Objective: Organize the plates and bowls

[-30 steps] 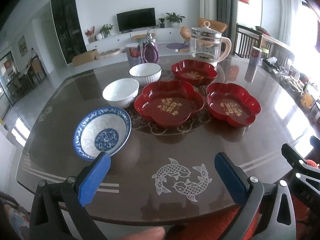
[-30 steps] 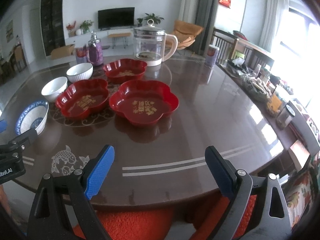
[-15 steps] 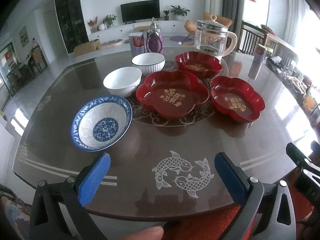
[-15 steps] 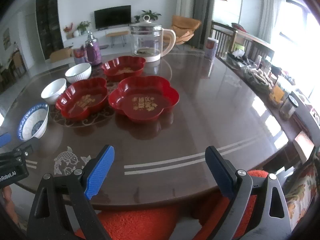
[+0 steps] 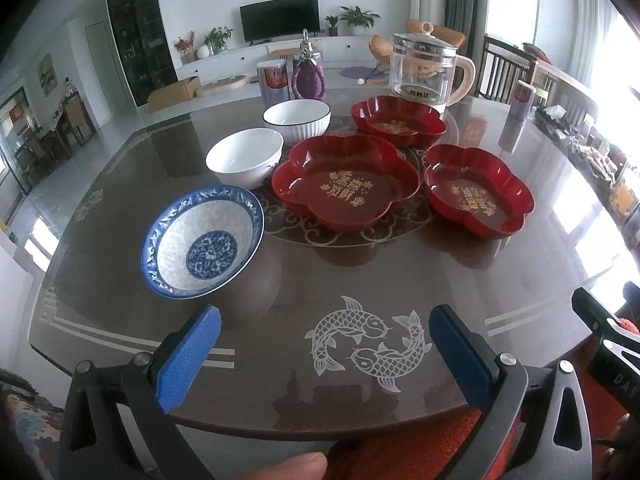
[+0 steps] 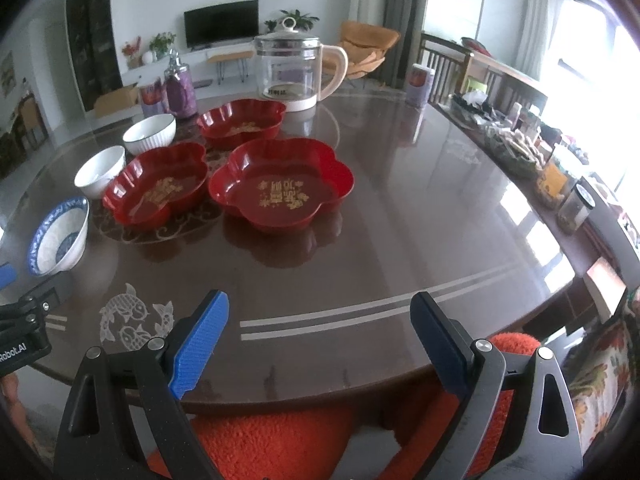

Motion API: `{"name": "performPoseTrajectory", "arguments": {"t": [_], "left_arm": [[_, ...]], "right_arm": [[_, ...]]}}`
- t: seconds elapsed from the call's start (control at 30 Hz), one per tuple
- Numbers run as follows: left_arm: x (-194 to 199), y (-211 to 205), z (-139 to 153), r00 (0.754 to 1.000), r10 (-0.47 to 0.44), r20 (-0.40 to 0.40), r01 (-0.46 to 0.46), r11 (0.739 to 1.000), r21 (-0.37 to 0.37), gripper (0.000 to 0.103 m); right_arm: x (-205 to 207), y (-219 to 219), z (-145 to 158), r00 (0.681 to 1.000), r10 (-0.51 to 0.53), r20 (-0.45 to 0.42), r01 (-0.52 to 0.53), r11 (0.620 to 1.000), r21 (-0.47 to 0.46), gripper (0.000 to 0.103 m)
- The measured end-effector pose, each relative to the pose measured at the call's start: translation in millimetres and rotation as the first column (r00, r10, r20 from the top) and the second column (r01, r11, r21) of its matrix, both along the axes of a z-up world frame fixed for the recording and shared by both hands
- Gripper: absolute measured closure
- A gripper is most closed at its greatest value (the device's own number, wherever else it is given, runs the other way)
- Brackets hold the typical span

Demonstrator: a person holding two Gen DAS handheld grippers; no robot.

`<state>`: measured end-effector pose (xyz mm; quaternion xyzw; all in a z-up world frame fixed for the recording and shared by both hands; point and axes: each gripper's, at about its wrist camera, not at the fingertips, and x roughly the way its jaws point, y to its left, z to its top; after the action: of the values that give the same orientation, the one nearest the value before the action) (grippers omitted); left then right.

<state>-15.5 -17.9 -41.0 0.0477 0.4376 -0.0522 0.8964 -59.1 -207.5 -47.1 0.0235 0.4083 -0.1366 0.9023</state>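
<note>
Three red flower-shaped plates sit mid-table: a large one [image 5: 346, 182], one to its right [image 5: 478, 190] and one behind [image 5: 398, 120]. To their left stand a blue-patterned bowl [image 5: 204, 242], a plain white bowl [image 5: 245, 157] and a ribbed white bowl [image 5: 297, 119]. My left gripper [image 5: 324, 340] is open at the near table edge, just short of the blue bowl. My right gripper [image 6: 320, 330] is open too, near the edge, with the nearest red plate [image 6: 282, 188] ahead of it. Nothing is held.
A glass kettle [image 5: 426, 70], a purple bottle [image 5: 308, 74] and a can [image 5: 273, 82] stand at the far side of the brown round table [image 5: 360, 280]. Another can [image 6: 420, 84] and clutter [image 6: 516, 140] line the right rim. An orange cushion [image 6: 280, 440] lies below.
Both grippers have tilted and edged forward over the table, so the bowls and plates sit lower and closer in view. Nothing on the table has moved; both grippers stayed open.
</note>
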Motion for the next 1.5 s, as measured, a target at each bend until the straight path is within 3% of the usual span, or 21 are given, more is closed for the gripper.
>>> {"name": "performPoseTrajectory", "arguments": {"t": [1.1,1.5], "left_arm": [[1,2,-3,1.000,0.022,-0.015,-0.022,1.000,0.009,0.000],[3,1,-9,0.999,0.027,-0.041,-0.025,0.998,0.049,0.000]], "right_arm": [[1,8,-7,0.998,0.041,-0.048,-0.041,0.999,0.000,0.009],[1,9,-13,0.996,0.056,-0.062,-0.055,0.998,0.009,0.009]]}}
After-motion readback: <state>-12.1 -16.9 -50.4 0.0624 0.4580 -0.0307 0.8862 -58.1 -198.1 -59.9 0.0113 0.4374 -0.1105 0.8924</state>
